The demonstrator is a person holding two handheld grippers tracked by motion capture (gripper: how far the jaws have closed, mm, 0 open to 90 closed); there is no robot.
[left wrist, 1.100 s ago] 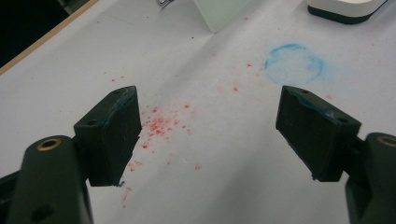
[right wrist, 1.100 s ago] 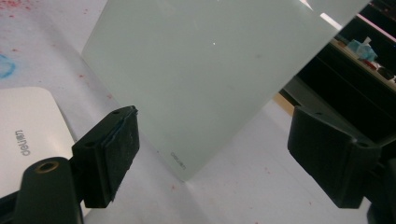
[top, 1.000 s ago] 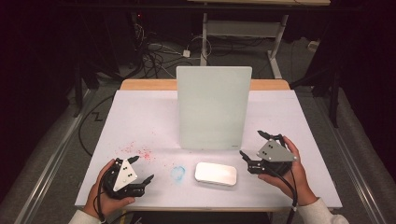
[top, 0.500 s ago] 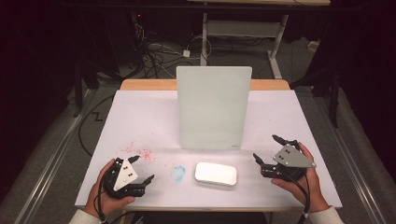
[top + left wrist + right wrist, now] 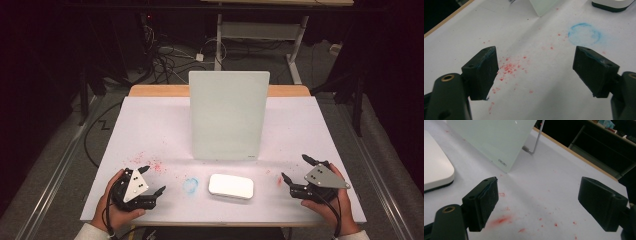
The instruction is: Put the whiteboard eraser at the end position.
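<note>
There were two grippers, the left gripper (image 5: pixel 152 181) at seven o'clock and the right gripper (image 5: pixel 295 168) at five o'clock, each with two jaws spread apart; one white eraser (image 5: pixel 231 186) at six o'clock; one upright glass board (image 5: pixel 228 115) at the centre; one blue ring mark (image 5: pixel 190 185); one table (image 5: pixel 150 125)

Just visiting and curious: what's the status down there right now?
Left claw open, empty, near the blue ring. Right claw open, empty, right of the eraser. Eraser flat before the upright board. Nothing between.
</note>
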